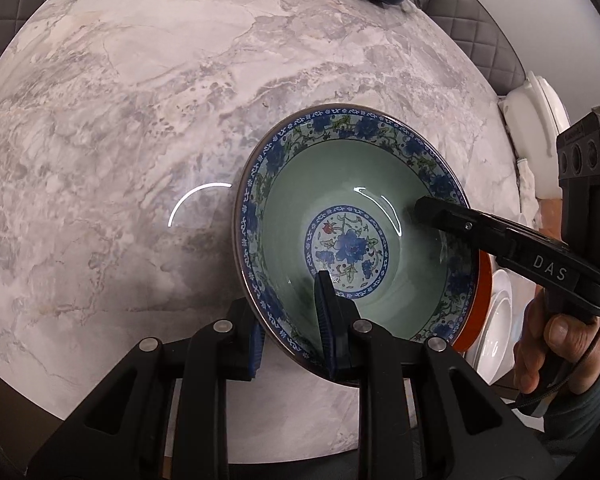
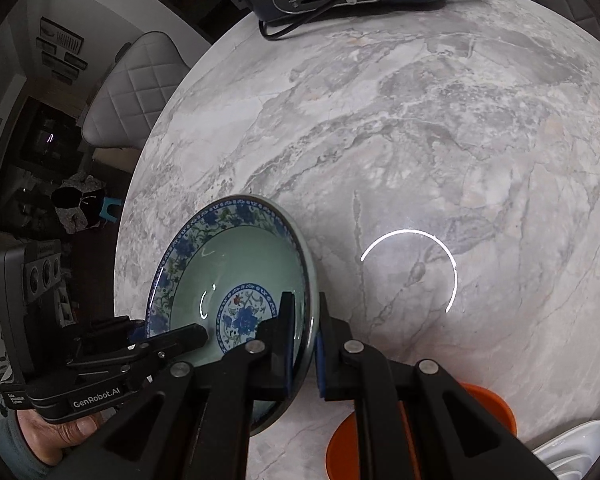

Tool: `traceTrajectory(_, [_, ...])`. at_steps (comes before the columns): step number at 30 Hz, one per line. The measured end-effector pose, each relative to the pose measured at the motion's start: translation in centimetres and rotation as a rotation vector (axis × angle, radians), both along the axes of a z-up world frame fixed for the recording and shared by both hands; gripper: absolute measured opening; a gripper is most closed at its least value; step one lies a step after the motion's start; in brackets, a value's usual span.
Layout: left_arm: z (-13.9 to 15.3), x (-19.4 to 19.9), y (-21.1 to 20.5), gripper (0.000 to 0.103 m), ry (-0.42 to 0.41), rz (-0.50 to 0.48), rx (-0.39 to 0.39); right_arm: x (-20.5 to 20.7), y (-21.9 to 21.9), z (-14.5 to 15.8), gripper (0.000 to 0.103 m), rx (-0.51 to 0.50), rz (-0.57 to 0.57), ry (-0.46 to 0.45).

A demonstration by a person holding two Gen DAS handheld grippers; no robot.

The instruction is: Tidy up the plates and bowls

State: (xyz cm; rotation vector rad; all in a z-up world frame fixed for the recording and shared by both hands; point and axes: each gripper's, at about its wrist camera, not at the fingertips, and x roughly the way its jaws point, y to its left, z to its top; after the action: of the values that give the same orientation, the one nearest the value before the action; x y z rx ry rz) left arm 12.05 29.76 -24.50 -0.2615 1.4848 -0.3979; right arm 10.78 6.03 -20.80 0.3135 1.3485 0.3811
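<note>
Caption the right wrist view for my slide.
Both grippers, right and left, clamp opposite rims of a floral bowl over a marble table; orange plate beneath.

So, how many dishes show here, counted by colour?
Blue-and-green floral ceramic bowl, gripped at its rim by both grippers: 1
Orange round dish on the marble table: 1
White plates, stacked at the frame edge: at least 1, exact number unclear
Total: at least 3

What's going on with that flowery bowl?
Both hand-held grippers, left and right, clamp opposite rims of the bowl. Orange plate below. Nothing blocking.
</note>
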Motion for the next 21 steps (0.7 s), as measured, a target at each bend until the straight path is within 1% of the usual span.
traceTrajectory(5, [-0.7,0.4,-0.4,0.021,0.003,-0.018,0.007,0.1,0.0,-0.8,0.011,-0.014,-0.005,0.006])
traceTrajectory(9, [-1.6,0.8,-0.8,0.021,0.02,-0.028,0.016,0.0,0.3,-1.7,0.011,-0.03,-0.001,0.018])
traceTrajectory(14, [-2.3,0.9,-1.0,0.021,0.03,-0.02,0.014,0.0,0.5,-2.2,0.011,-0.054,0.015,0.018])
traceTrajectory(16, [-2.4,0.9,-0.9,0.022,0.036,-0.005,0.01,-0.1,0.7,-2.3,0.013,-0.064,0.023,0.018])
traceTrajectory(18, [-2.2,0.9,-0.6,0.031,0.029,0.011,0.006,-0.2,0.8,-2.3,0.013,-0.068,0.025,0.016])
traceTrajectory(19, [-1.9,0.8,-0.4,0.051,0.019,0.02,0.003,-0.3,0.9,-2.2,0.016,-0.072,0.022,0.013])
traceTrajectory(20, [-1.5,0.8,-0.2,0.067,0.006,0.029,-0.003,-0.3,0.9,-2.1,0.021,-0.068,0.018,0.011])
traceTrajectory(21, [-1.1,0.8,0.1,0.07,-0.007,0.039,-0.006,-0.4,0.8,-2.0,0.031,-0.062,0.015,0.006])
